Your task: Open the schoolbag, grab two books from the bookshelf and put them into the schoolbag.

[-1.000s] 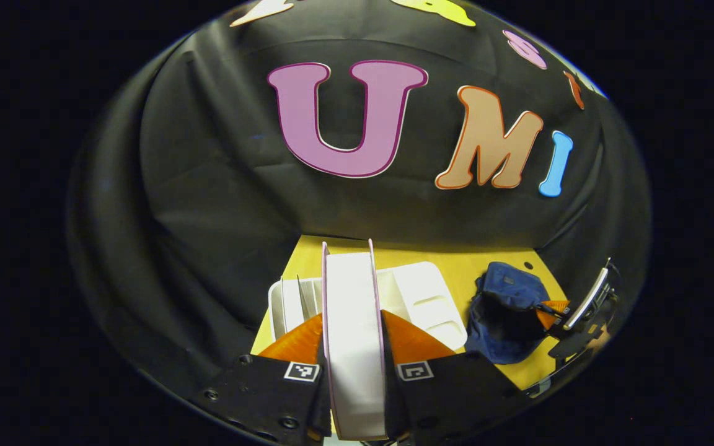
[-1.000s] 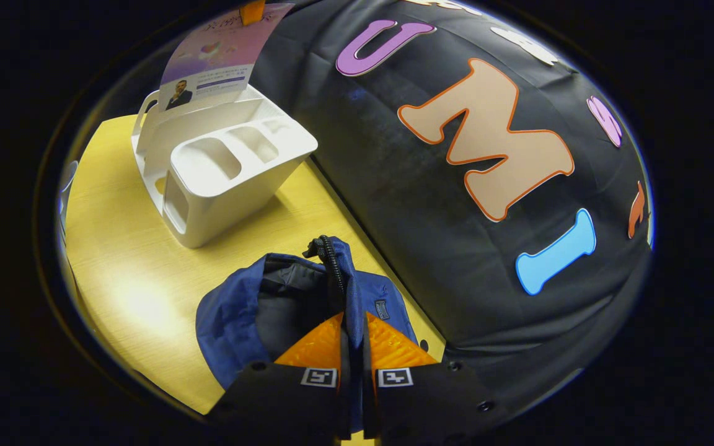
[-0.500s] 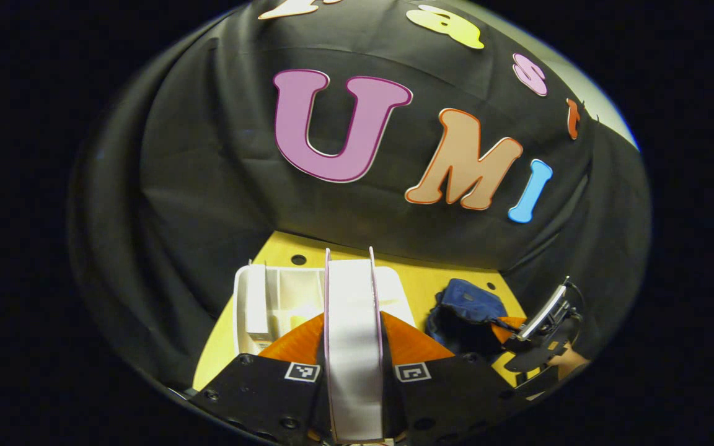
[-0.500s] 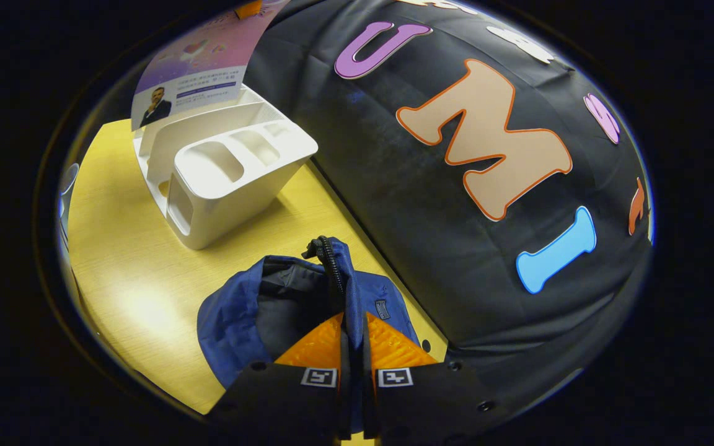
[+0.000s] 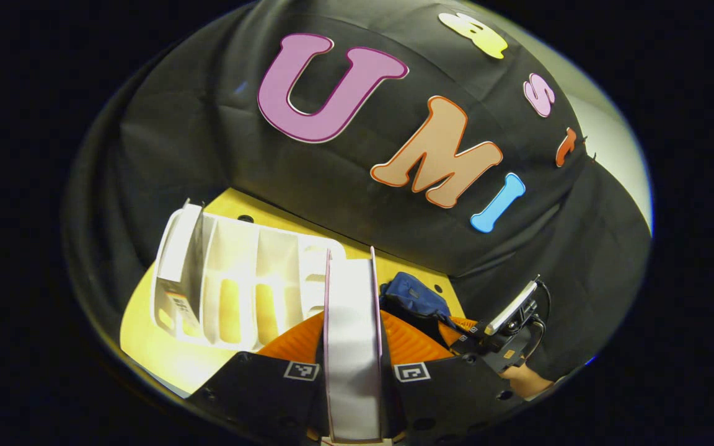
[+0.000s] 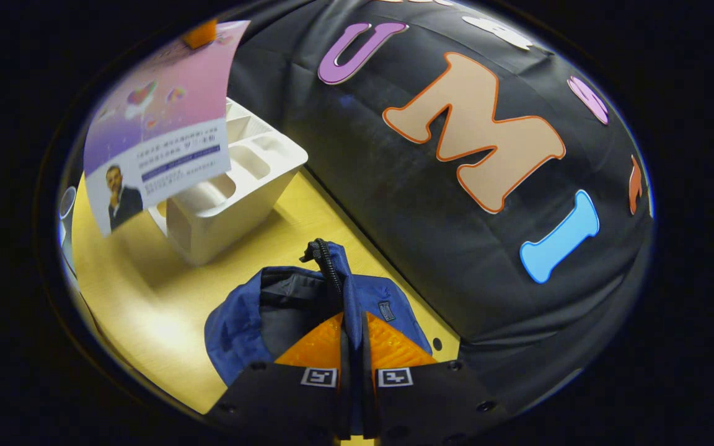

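Our left tongs [image 5: 352, 337] are clamped on a thin, stiff pink-covered book [image 5: 351, 347], lifted clear of the white moulded plastic bookshelf [image 5: 239, 285] on the yellow surface [image 6: 146, 297]. Our right tongs [image 6: 352, 347] pinch the limp blue fabric schoolbag [image 6: 307, 303] rim, holding it open. Next, we judge, the book must swing edge-first into that mouth.

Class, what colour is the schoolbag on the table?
The schoolbag is dark blue with a grey lining, clearest in the right gripper view.

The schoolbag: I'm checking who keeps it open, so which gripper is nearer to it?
Right. The right gripper is clamped on the schoolbag's open rim. The left gripper holds a book up in the air beside the bookshelf, apart from the bag.
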`<state>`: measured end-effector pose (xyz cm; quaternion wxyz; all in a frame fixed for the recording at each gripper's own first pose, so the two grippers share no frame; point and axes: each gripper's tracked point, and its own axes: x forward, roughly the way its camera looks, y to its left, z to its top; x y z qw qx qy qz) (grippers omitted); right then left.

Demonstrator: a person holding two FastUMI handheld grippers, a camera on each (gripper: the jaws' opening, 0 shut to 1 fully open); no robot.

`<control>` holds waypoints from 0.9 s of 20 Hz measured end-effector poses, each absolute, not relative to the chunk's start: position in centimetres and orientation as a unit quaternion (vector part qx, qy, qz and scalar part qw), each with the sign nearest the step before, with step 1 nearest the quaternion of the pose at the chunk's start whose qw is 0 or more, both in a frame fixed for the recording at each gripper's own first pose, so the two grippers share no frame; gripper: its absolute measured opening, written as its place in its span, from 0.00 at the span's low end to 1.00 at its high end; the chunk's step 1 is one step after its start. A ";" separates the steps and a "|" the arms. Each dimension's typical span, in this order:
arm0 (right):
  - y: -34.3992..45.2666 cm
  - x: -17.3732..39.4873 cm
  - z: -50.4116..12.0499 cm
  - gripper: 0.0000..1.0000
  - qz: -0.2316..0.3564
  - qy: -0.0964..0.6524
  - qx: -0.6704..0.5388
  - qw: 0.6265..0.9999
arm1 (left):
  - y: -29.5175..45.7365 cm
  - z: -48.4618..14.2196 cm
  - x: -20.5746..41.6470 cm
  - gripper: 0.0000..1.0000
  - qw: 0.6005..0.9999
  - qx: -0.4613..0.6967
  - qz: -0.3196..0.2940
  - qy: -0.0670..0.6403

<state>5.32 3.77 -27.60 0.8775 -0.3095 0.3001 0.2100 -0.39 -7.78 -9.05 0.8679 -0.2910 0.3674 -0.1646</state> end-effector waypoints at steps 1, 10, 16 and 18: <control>3.9 5.4 -27.5 0.10 0.210 0.303 -0.299 0.880 | -8.6 -9.3 -0.5 0.30 0.863 -0.302 -0.170 0.369; 4.6 6.1 -27.9 0.10 0.220 0.320 -0.247 0.888 | -13.9 -14.2 -0.7 0.29 0.827 -0.375 -0.169 0.384; 4.6 7.1 -27.9 0.10 0.225 0.327 -0.207 0.895 | -18.3 -16.0 0.7 0.29 0.815 -0.422 -0.157 0.364; 4.2 7.5 -27.5 0.10 0.222 0.322 -0.199 0.899 | -20.0 -17.4 0.4 0.29 0.813 -0.421 -0.154 0.370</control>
